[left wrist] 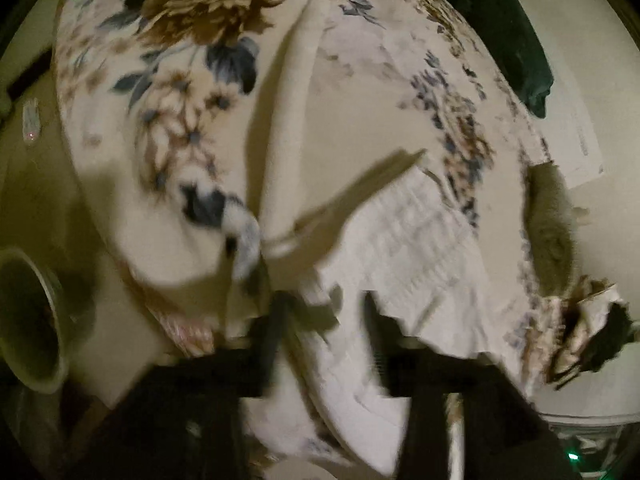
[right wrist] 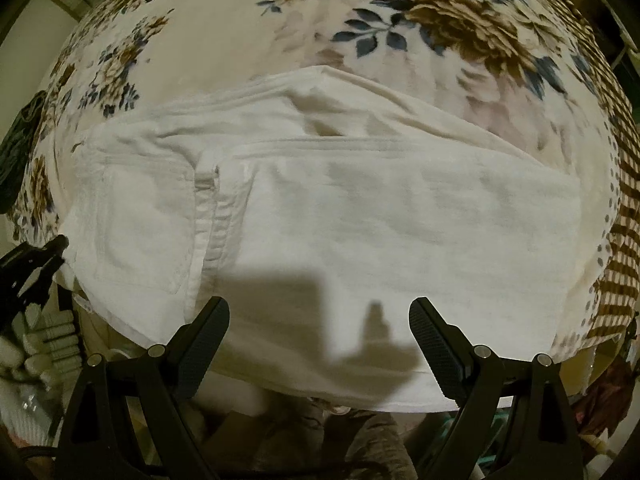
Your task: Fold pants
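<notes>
Right gripper wide open, hovering over near edge of white pants, holding nothing. Pants flat on floral blanket, one fold in. Left gripper blurred, looks clamped on waistband. Advice: pinch both layers, lift evenly, align edges.

One pair of white pants lies on one floral blanket, with two grippers, left and right, and one dark garment far right.
</notes>
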`<state>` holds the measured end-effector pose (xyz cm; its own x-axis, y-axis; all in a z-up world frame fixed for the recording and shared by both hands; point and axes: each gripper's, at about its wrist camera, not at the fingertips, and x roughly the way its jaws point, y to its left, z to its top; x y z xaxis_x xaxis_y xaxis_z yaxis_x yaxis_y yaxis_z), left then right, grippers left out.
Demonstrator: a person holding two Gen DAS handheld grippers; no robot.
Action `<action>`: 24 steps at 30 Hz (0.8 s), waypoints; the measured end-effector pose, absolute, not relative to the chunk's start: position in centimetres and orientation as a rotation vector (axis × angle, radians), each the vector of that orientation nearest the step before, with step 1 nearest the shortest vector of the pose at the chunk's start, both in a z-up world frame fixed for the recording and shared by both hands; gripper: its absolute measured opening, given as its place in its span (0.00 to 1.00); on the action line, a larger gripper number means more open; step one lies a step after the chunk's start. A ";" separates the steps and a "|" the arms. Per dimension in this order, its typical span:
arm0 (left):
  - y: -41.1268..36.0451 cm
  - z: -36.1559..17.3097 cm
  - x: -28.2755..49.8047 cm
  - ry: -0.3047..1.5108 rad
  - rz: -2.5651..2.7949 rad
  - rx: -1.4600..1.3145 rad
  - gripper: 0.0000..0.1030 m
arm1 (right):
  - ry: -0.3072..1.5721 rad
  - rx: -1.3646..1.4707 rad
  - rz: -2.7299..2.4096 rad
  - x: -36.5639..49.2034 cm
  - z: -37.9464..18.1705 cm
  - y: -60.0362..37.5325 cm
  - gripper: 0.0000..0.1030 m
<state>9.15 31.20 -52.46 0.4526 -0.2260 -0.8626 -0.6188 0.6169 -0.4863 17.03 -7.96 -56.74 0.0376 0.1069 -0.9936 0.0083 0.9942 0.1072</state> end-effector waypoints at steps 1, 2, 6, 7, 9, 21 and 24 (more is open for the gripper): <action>31.1 -52.5 8.5 1.093 0.282 -0.952 0.53 | 1.536 0.093 0.072 17.0 -56.9 -8.1 0.91; 30.9 -52.5 8.0 1.084 0.280 -0.982 0.53 | 1.542 0.097 0.066 16.9 -57.0 -8.2 0.91; 29.7 -55.5 8.1 1.131 0.287 -1.042 0.53 | 1.543 0.113 0.057 16.7 -56.8 -8.5 0.91; 29.7 -56.3 8.4 1.134 0.298 -1.055 0.53 | 1.539 0.113 0.058 16.7 -56.6 -8.5 0.91; 30.0 -56.8 8.9 1.113 0.317 -1.075 0.53 | 1.527 0.104 0.064 16.9 -56.2 -8.3 0.91; 30.7 -56.8 10.7 1.034 0.357 -0.989 0.26 | 1.530 0.115 0.059 17.2 -56.5 -9.0 0.91; 29.1 -54.3 10.3 0.993 0.342 -0.882 0.18 | 1.542 0.110 0.062 17.1 -57.1 -8.8 0.91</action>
